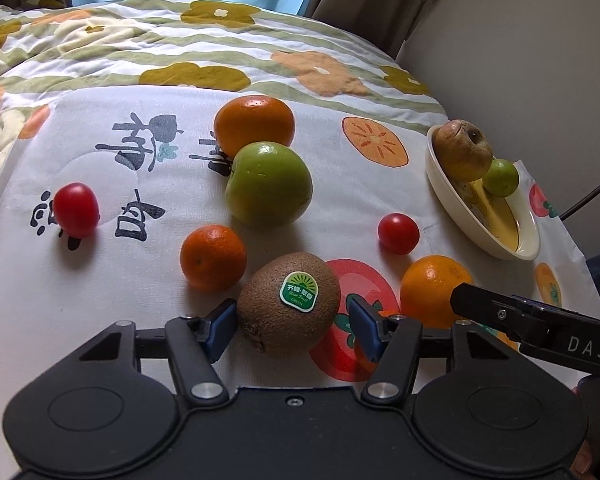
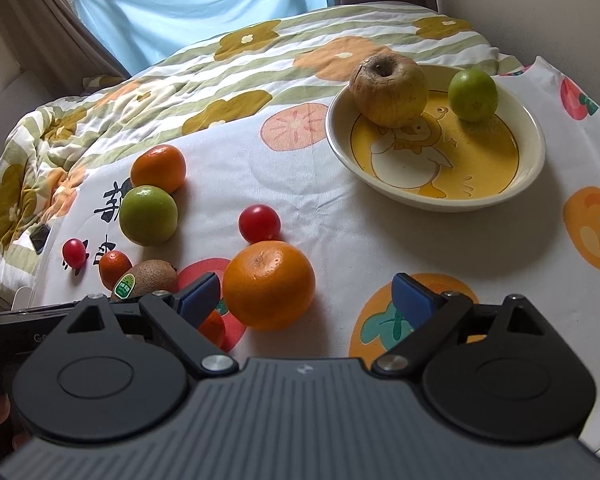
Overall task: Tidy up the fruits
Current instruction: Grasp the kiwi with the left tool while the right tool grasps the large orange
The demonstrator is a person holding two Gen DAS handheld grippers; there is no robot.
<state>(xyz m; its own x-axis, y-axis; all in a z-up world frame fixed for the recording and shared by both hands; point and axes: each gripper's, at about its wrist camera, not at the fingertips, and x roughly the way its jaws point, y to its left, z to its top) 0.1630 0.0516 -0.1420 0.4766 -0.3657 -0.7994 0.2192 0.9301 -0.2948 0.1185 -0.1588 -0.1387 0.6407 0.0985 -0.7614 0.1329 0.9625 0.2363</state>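
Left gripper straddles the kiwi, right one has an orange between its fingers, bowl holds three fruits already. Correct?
Not quite: the bowl holds two fruits, a brownish apple and a small green fruit, per the right wrist view. The left gripper around the kiwi and right gripper around the orange stand.

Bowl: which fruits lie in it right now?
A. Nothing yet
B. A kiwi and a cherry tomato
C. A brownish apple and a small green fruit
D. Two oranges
C: the bowl holds a brownish apple and a small green fruit; the kiwi, tomatoes and oranges all sit on the cloth outside it.
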